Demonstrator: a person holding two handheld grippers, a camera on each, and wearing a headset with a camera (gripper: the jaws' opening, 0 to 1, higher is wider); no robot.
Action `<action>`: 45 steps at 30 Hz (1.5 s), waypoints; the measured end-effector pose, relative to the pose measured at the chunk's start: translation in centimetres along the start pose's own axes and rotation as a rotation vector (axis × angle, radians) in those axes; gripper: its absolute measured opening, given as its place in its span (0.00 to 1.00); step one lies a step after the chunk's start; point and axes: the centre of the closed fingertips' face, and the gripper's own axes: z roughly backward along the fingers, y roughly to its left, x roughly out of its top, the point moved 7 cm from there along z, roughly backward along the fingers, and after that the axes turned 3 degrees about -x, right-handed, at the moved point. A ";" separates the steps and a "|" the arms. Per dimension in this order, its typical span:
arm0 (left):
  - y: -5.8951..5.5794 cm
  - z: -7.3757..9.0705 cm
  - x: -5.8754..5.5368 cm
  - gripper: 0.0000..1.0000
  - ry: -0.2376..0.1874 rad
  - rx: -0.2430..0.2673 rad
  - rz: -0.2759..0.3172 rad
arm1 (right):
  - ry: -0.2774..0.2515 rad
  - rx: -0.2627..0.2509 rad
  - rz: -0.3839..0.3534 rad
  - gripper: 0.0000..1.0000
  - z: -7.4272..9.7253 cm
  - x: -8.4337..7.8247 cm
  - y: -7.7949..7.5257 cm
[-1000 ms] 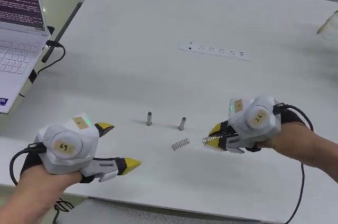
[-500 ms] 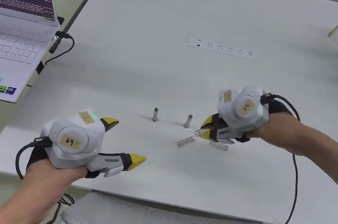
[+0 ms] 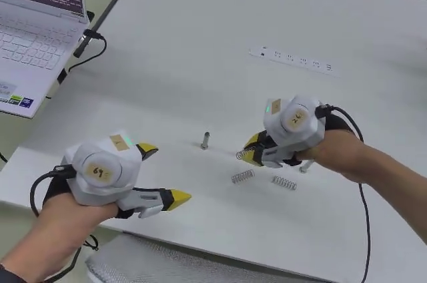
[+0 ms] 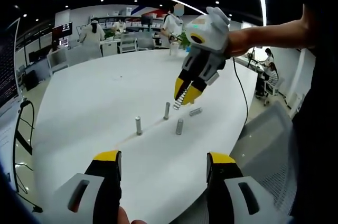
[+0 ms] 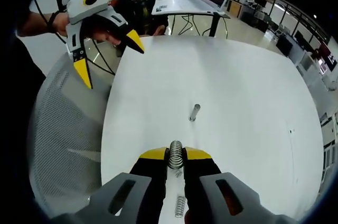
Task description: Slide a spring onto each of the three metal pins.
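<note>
No pin done yet: the right tongs (image 5: 175,161) pinch the first spring (image 5: 176,150), the left tongs (image 4: 163,161) hang spread, all three metal pins (image 4: 139,125) look bare, and two loose springs (image 3: 243,176) wait on the table (image 3: 200,43).

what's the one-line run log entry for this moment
right gripper: shut on small coiled metal spring | left gripper: open, hovering | three short upright metal pins: bare | two more springs: lying on white table
</note>
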 end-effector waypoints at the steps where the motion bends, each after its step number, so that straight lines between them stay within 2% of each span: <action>1: 0.0 0.0 0.0 0.61 0.001 0.000 -0.001 | 0.000 -0.001 0.000 0.09 -0.1 0.2 0.0; 10: 0.3 0.1 -0.3 0.61 0.005 -0.006 -0.004 | 0.004 0.004 -0.002 0.09 -1.7 1.9 -1.0; 19: -0.1 -0.1 -0.4 0.61 0.004 -0.017 -0.001 | 0.040 -0.005 0.050 0.09 -2.9 3.2 -2.1; 32: 0.1 -0.2 -0.5 0.62 0.006 -0.019 -0.007 | 0.057 0.008 0.053 0.09 -4.6 3.9 -3.3; 45: 0.1 -0.4 -0.4 0.61 0.010 -0.022 0.006 | 0.071 0.029 0.070 0.09 -5.6 4.4 -3.6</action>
